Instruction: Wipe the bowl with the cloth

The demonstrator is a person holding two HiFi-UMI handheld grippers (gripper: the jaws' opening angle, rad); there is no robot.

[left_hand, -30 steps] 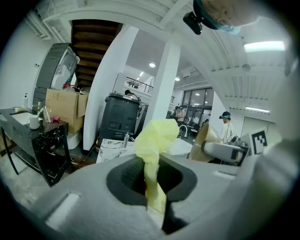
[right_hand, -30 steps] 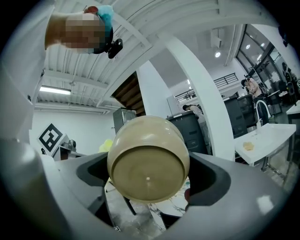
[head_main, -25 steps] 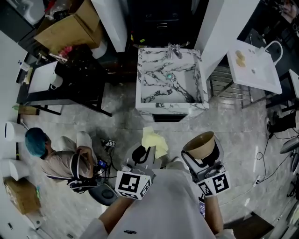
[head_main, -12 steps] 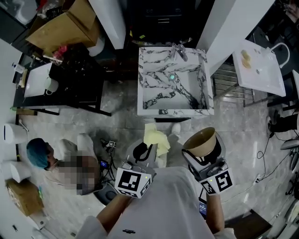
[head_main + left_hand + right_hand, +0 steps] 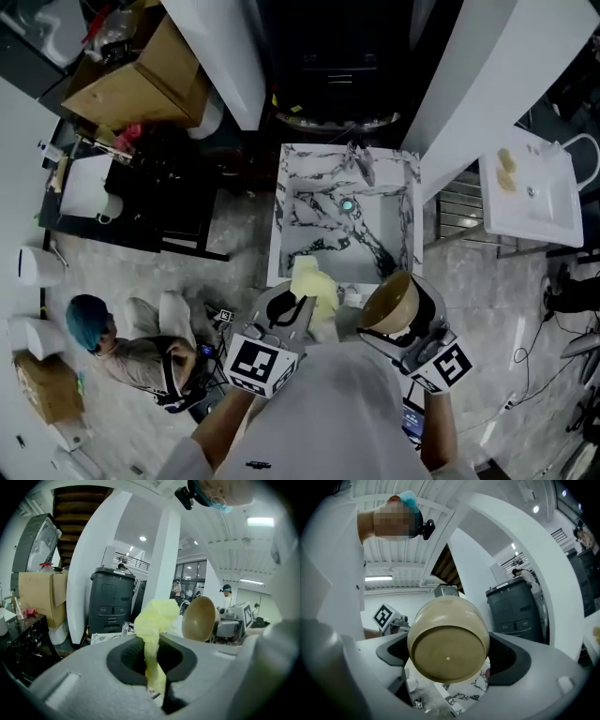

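While the right gripper (image 5: 449, 657) clamps the rigid, slick, probably breakable bowl (image 5: 447, 641) across its sides, the left gripper (image 5: 152, 663) beside it pinches the soft, light cloth (image 5: 155, 615), whose free bunch should wipe.

The right gripper view hides the inside of the bowl (image 5: 448, 639).
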